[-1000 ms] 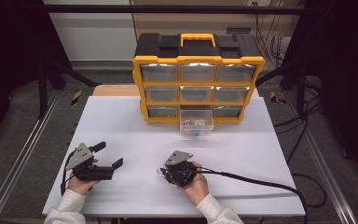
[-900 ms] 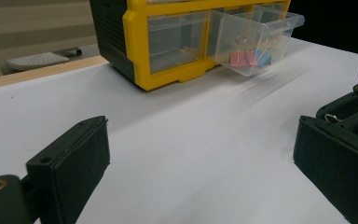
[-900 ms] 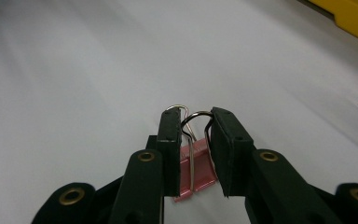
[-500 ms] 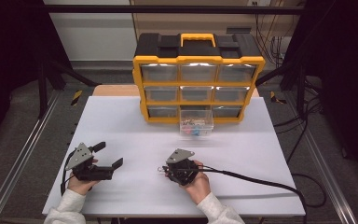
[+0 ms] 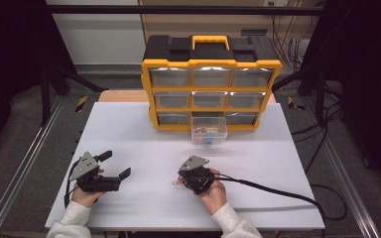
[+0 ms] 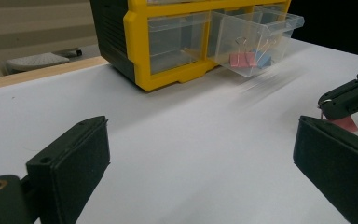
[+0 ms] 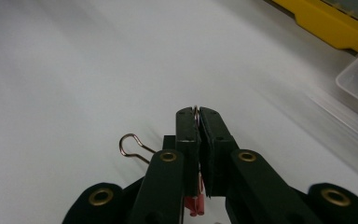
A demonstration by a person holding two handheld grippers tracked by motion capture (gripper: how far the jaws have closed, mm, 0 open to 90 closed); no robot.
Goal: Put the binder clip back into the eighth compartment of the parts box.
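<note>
My right gripper (image 5: 180,180) lies low over the white table (image 5: 129,129) at centre front, jaws pointing left. Its jaws have just been closing and now stand shut on a pink binder clip (image 7: 196,205). One of the clip's wire handles (image 7: 131,144) sticks out to the left of the jaws. My left gripper (image 5: 115,164) rests at front left, open with nothing between its pads (image 6: 72,161). From the left gripper view, the right gripper (image 6: 349,95) shows at the right edge with the pink clip (image 6: 346,124) under it.
A yellow and black drawer organizer (image 5: 211,74) stands at the back of the table. Its bottom middle drawer (image 5: 209,131) is pulled out and holds pink and blue binder clips (image 6: 249,58). The right gripper's cable (image 5: 278,191) trails off to the right.
The right gripper has shifted only slightly over the clip. The left gripper has stayed where it was, still open.
</note>
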